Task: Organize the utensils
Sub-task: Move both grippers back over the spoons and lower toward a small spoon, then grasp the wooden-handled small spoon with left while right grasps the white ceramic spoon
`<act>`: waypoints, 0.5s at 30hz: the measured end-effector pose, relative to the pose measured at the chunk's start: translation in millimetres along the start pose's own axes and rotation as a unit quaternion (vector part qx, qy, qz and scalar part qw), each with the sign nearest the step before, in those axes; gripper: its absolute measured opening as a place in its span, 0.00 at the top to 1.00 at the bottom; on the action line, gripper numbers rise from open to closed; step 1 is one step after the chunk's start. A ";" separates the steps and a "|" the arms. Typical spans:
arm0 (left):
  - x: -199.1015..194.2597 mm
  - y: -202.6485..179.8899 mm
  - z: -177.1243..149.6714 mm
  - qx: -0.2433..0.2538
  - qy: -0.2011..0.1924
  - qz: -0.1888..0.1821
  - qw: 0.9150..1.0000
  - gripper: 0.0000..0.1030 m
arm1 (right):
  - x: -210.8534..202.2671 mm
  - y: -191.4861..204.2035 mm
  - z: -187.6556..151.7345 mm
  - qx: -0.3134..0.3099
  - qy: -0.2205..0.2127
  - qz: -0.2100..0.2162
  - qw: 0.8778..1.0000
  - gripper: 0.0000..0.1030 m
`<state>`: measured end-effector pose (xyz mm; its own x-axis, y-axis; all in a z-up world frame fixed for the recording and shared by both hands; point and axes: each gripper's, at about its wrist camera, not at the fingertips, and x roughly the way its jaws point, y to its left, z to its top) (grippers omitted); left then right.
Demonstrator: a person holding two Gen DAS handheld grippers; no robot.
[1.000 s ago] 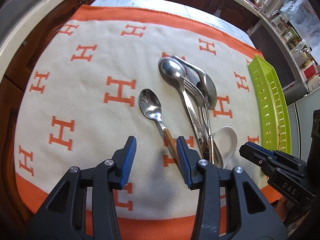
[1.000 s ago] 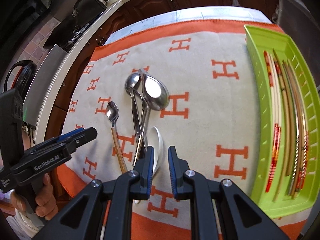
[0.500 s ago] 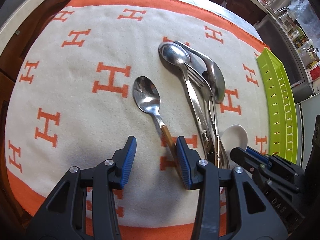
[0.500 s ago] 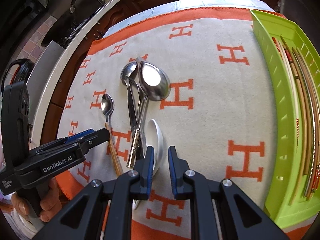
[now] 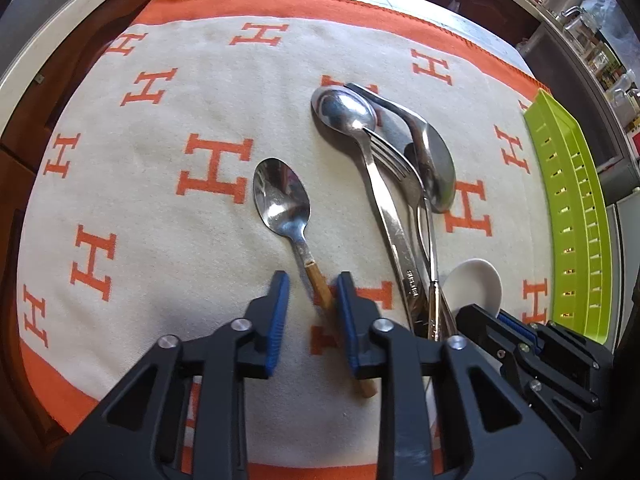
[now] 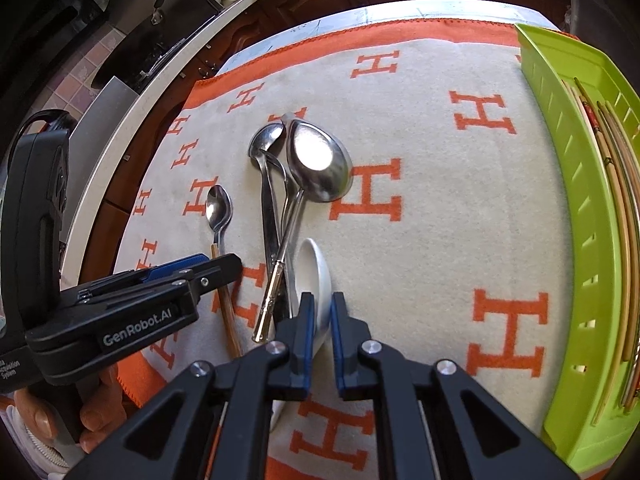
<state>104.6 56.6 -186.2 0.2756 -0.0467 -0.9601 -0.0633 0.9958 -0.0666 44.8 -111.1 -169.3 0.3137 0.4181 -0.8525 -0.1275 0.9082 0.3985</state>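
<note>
**Blue-padded grippers lowered onto the spoons**

Blue pads of the left gripper are seen on either side of the wooden handle of the small spoon; the jaws are closing, the handle lies between them against the right-hand pad, and a gap is left at the other pad. The spoon's steel bowl lies beyond the fingertips on the cream cloth, which is patterned with orange letters and spread over the surface.

The right gripper is nearly closed, its narrow gap set over the rim of the white ceramic spoon; whether the pads press on that rim cannot be told. Just beside the white spoon, a cluster of steel utensils is laid: a large spoon, a second spoon and a fork, their handles overlapping.

At the right edge of the cloth, a green tray is placed, with chopsticks lined up inside it lengthwise. A hand is visible under the left gripper's body.
</note>
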 end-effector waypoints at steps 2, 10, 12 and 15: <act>0.4 1.3 0.2 -0.002 -0.002 0.003 1.000 0.92 | -0.3 -0.5 -0.1 0.002 -0.001 0.003 1.000 0.93; -1.5 12.2 -2.1 -0.016 -0.003 -0.013 1.000 0.96 | -7.0 -3.5 1.2 0.006 -0.018 -0.013 1.000 0.94; -2.3 13.8 -3.2 -0.018 -0.002 -0.014 1.000 0.96 | -10.3 -5.2 1.1 0.008 -0.024 -0.018 1.000 0.94; -5.5 15.5 -5.5 -0.020 0.000 -0.019 1.000 0.96 | -14.1 -7.5 0.4 0.011 -0.030 -0.023 0.999 0.94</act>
<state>96.9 71.9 -183.4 0.2782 -0.0848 -0.9568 -0.0912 0.9893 -0.1142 41.8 -123.9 -160.1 0.3743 0.3735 -0.8487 -0.0911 0.9257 0.3672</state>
